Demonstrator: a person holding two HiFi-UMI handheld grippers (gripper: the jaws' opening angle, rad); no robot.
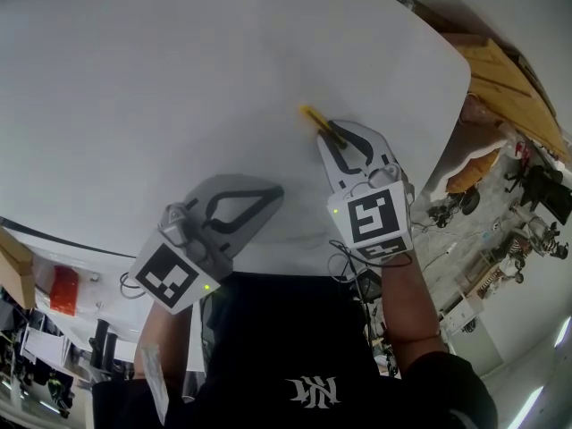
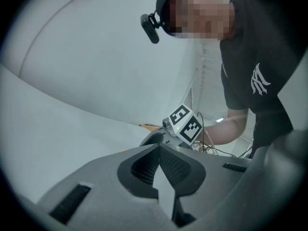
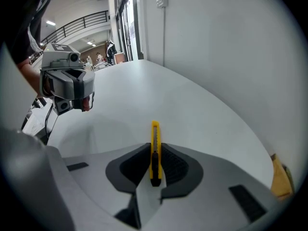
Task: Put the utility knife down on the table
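A yellow utility knife (image 3: 155,143) with a black slider stands on edge between the pads of my right gripper (image 3: 155,152), which is shut on it. Its front end sticks out past the fingertips over the white table (image 1: 179,79). In the head view the knife (image 1: 315,119) points up and left from the right gripper (image 1: 334,135); whether it touches the table I cannot tell. My left gripper (image 1: 271,195) hovers at the table's near edge, shut with nothing in it; in its own view the pads meet at the left gripper's tip (image 2: 159,149).
A wooden board (image 1: 509,79) leans beyond the table's right edge, with floor clutter below it. A red item (image 1: 64,289) sits on a shelf at lower left. A wall stands close behind the table, and a brown cardboard piece (image 3: 280,179) lies at right.
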